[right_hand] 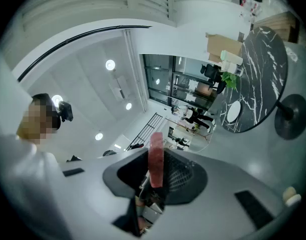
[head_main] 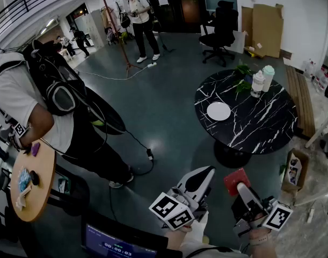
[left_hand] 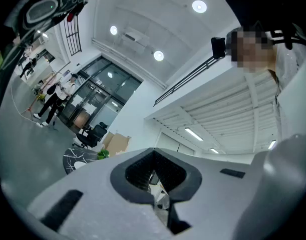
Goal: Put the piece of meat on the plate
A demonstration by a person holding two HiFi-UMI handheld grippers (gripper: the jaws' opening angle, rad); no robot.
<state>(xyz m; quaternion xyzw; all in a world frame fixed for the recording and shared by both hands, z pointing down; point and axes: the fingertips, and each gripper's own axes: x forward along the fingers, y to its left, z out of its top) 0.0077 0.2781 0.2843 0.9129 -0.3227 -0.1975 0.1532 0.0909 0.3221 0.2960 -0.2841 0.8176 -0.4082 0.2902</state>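
Observation:
The piece of meat (head_main: 236, 180), a flat red slab, stands up between the jaws of my right gripper (head_main: 240, 186), which is shut on it low in the head view. The right gripper view shows the meat (right_hand: 156, 156) edge-on in the right gripper (right_hand: 157, 173). Beside it my left gripper (head_main: 202, 177) is shut with nothing in it, and the left gripper view (left_hand: 155, 159) shows its jaws together. The white plate (head_main: 218, 110) lies empty on the round black marble table (head_main: 260, 128), well ahead of both grippers. The plate (right_hand: 233, 111) also shows far off in the right gripper view.
Two bottles (head_main: 262, 80) and a small plant (head_main: 242, 71) stand at the marble table's far edge. A person with a backpack (head_main: 40, 101) stands at a round wooden table (head_main: 32, 190) on the left. Another person (head_main: 139, 20), an office chair (head_main: 223, 28) and cardboard (head_main: 265, 28) are farther back.

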